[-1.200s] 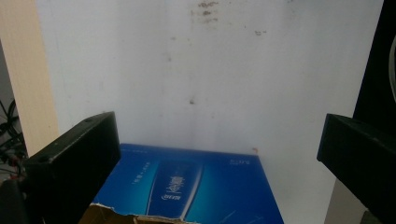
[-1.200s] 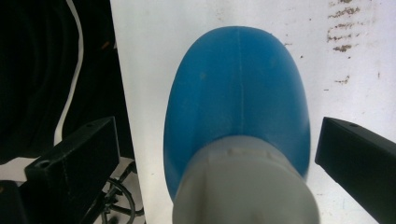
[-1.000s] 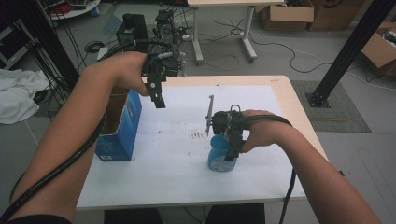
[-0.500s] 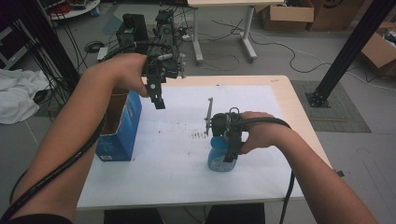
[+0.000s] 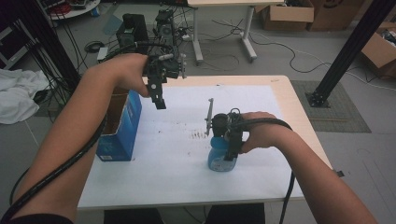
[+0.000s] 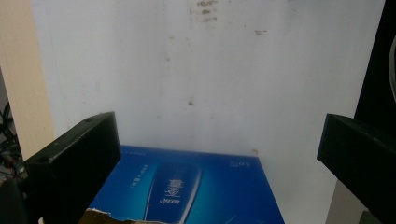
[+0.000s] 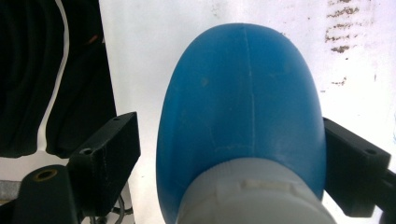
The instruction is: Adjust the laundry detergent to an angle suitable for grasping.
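Note:
A blue plastic bottle (image 5: 219,161) with a grey cap stands upright on the white sheet, right of centre. My right gripper (image 5: 229,145) reaches down over it from above, one jaw on each side. In the right gripper view the bottle (image 7: 238,93) sits between the jaws of the right gripper (image 7: 229,123); the right jaw touches it and a thin gap shows at the left jaw. My left gripper (image 5: 159,99) hangs open in the air beside an open blue carton (image 5: 122,126). The left gripper (image 6: 215,123) holds nothing, and the carton (image 6: 196,186) lies below it.
The white sheet (image 5: 177,158) covers most of the wooden table (image 5: 299,107) and has brown smudges (image 5: 198,135) near its middle. A thin grey metal piece (image 5: 209,114) sticks up by the right gripper. Cables trail from both grippers.

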The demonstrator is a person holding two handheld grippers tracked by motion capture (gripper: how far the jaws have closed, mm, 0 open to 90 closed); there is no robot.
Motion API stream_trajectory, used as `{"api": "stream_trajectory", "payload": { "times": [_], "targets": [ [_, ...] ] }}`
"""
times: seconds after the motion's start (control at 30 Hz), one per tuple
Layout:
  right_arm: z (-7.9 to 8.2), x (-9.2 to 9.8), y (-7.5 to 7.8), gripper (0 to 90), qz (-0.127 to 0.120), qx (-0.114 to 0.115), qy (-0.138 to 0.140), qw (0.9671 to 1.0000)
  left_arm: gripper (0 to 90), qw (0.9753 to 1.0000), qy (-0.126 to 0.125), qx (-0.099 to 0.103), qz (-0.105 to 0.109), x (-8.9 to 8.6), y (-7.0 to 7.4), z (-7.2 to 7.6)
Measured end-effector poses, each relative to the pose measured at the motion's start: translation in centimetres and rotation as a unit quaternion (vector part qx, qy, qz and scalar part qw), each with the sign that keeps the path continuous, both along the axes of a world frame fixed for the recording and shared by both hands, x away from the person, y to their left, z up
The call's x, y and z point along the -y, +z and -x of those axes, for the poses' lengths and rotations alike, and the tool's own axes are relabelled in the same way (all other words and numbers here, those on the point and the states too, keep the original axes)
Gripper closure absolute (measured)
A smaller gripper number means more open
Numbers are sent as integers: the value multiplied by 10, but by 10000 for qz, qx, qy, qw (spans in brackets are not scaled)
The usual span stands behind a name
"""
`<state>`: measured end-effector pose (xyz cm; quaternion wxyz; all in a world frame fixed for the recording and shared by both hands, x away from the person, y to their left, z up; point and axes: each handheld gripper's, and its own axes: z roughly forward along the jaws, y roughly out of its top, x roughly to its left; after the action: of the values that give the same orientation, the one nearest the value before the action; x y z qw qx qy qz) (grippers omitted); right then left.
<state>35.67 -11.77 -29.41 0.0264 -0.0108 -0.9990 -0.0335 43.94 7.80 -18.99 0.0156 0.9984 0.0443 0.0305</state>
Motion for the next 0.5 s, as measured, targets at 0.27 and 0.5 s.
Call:
{"api": "stream_trajectory", "payload": {
  "times": [0.27,0.5],
  "targets": [
    [1,1,0,230,6,62,25,10000,1,10000,-16,9,-24,1,1,0],
    [2,1,1,288,29,39,80,10000,0,10000,-28,-17,-15,1,0,0]
  ]
}}
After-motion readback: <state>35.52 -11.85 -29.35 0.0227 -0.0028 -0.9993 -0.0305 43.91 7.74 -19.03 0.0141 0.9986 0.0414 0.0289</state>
